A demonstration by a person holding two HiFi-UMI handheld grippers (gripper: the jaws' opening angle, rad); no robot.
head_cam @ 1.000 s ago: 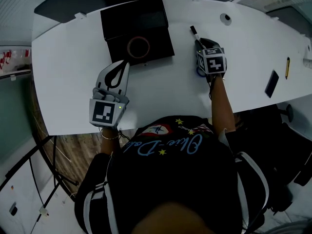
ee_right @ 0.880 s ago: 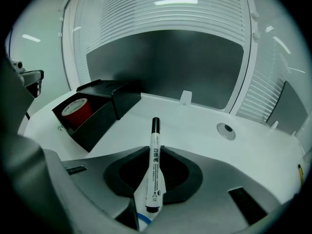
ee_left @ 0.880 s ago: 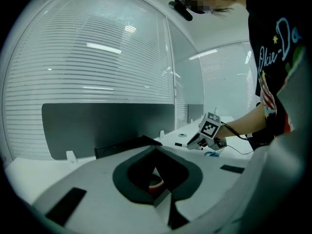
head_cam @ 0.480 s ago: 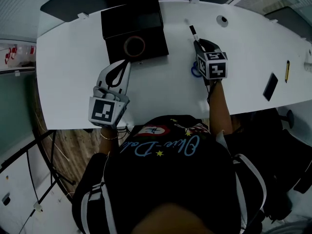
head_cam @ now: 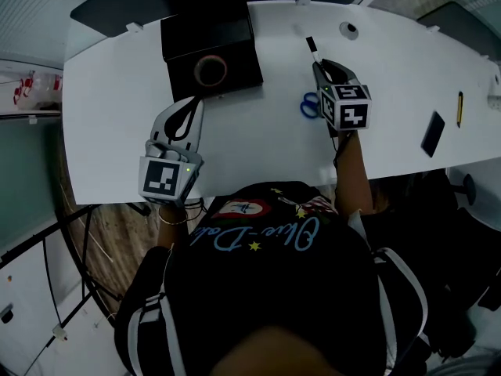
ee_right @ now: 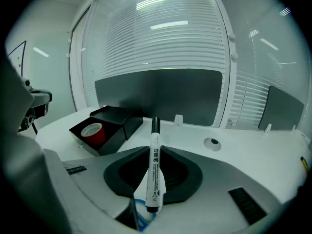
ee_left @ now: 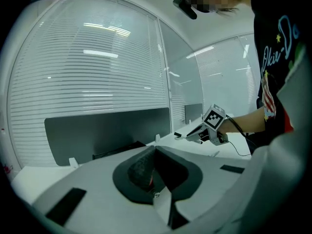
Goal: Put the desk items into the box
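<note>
My right gripper (head_cam: 320, 66) is shut on a white marker with a black cap (head_cam: 311, 50), held above the table at the right. In the right gripper view the marker (ee_right: 154, 172) stands between the jaws, cap pointing away. Blue-handled scissors (head_cam: 308, 105) lie on the table just left of that gripper. The open black box (head_cam: 205, 34) sits at the far middle of the table with a red tape roll (head_cam: 210, 70) inside. My left gripper (head_cam: 196, 103) hovers just in front of the box, shut and holding nothing.
The white table (head_cam: 117, 116) ends in a near edge by the person's body. A round cable hole (head_cam: 347, 30) lies beyond the marker. At the right lie a dark flat object (head_cam: 433, 134) and a yellow pen (head_cam: 459, 108). A grey partition (ee_right: 156, 94) backs the table.
My right gripper has risen with the marker, uncovering the blue scissors on the table beneath it. The left gripper has shifted only slightly near the box.
</note>
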